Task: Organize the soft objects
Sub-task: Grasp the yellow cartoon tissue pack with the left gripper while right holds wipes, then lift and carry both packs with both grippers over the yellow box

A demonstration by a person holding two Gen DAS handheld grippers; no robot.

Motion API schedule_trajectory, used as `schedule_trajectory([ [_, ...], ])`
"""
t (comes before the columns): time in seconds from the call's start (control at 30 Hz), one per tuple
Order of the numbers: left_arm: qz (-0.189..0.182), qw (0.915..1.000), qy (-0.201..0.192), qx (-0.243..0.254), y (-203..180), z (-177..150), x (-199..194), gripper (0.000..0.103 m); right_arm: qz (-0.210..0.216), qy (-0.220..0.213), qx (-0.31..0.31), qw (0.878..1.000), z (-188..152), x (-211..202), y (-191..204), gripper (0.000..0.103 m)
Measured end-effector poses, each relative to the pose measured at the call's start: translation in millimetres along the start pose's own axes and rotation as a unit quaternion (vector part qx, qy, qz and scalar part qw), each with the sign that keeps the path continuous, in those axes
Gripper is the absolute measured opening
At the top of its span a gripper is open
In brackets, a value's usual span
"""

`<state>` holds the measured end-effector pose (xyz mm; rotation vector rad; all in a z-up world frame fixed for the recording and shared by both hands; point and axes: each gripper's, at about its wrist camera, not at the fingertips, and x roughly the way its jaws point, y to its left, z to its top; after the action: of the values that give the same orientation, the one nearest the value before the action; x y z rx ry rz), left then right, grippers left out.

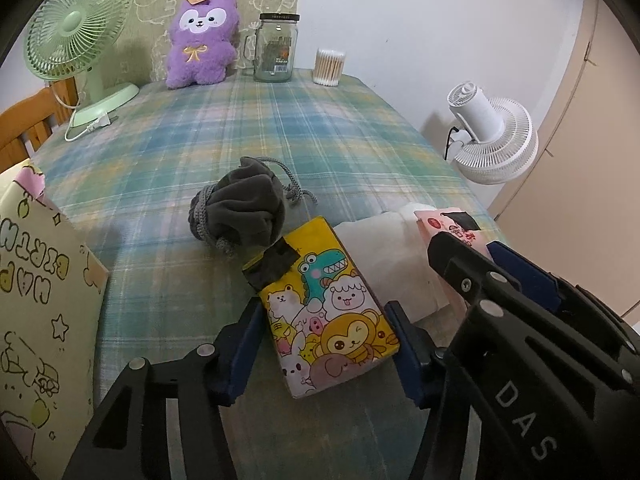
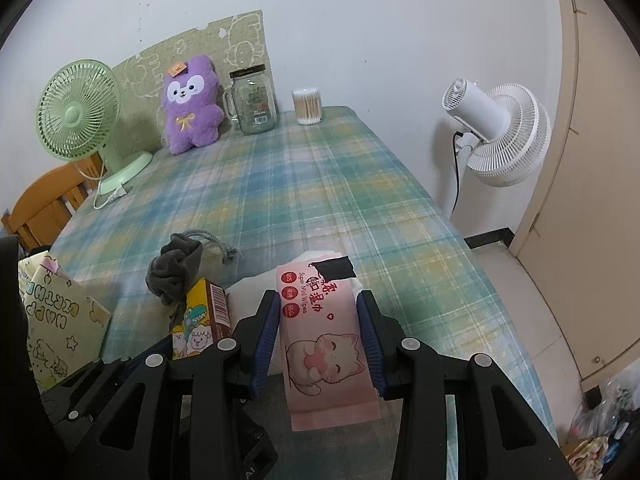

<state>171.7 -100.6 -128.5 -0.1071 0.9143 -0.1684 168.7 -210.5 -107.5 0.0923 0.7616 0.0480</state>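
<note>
You see a green desk fan [image 2: 78, 114] upper left on the plaid tabletop [image 2: 320, 192], a glass jar [image 2: 253, 102] and cotton swabs [image 2: 307, 106] at top centre, a white floor fan [image 2: 500, 128] right.

Two fans: one green [image 2: 80, 114] on the table, one white [image 2: 502, 128] beside it. Two tissue packs, one yellow [image 1: 326, 306], one pink [image 2: 322, 344]. One purple plush [image 2: 190, 106], one glass jar [image 2: 254, 102], one tub of cotton swabs [image 2: 307, 106], one grey drawstring pouch [image 1: 240, 208], one gift bag [image 1: 38, 320].

Both wrist cameras look forward over the near edge of the table [image 1: 240, 128], toward the back wall, apparently side by side; both share the purple plush [image 1: 202, 40] and jar [image 2: 253, 102].
</note>
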Motion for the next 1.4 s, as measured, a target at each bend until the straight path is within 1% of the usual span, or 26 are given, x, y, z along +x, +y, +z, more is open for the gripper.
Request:
schedule_trajectory([
  [0.33,0.009,0.9999,-0.009,0.006,2.9,-7.6,-14.5,0.059,0.0,-0.002,-0.002,1.0,-6.1,-10.7,5.2,0.043],
  [0.83,0.011,0.9993,-0.032,0.014,2.2,-13.6,-42.3,0.059,0.0,-0.019,0.0,1.0,-13.1,-40.8,11.3,0.043],
  [0.97,0.019,0.9987,-0.041,0.024,-0.9,-14.8,-51.8,0.059,0.001,-0.021,0.003,1.0,-13.9,-48.9,11.1,0.043],
  [1.4,0.022,0.9963,-0.075,0.037,-11.0,-12.2,-92.6,0.059,0.008,-0.053,0.005,0.999,-8.1,-89.8,13.6,0.043],
])
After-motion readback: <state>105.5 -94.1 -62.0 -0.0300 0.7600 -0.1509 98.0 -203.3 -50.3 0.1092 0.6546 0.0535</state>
